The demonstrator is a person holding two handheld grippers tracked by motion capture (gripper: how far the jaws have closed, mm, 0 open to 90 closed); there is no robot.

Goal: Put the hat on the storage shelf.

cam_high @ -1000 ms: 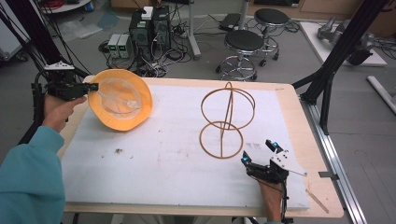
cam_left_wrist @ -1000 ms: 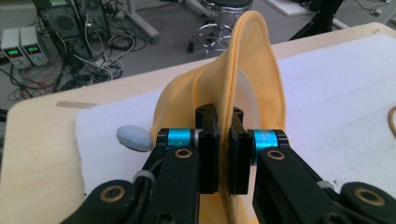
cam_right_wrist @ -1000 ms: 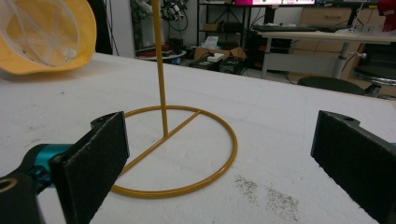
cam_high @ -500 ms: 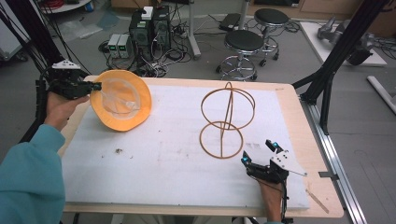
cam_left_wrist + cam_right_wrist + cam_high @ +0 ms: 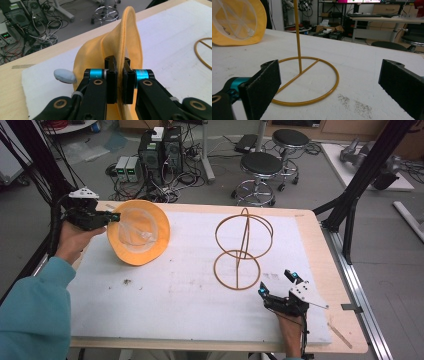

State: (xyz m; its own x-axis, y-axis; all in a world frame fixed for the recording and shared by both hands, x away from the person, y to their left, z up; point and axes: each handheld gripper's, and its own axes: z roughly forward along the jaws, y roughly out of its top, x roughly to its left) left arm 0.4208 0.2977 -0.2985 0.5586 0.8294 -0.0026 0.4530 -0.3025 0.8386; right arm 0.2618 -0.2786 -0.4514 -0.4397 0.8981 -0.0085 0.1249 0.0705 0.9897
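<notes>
The left gripper, fingers clamped on the yellow hat brim, has lifted it slightly toward the wire stand; the right gripper waits with fingers apart.

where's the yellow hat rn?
High view: the yellow hat is at the table's far-left, brim pinched in the left gripper, left of the wire hat stand.

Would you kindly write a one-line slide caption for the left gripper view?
Left gripper shut on the brim of a yellow hat, held on edge above the white mat.
</notes>
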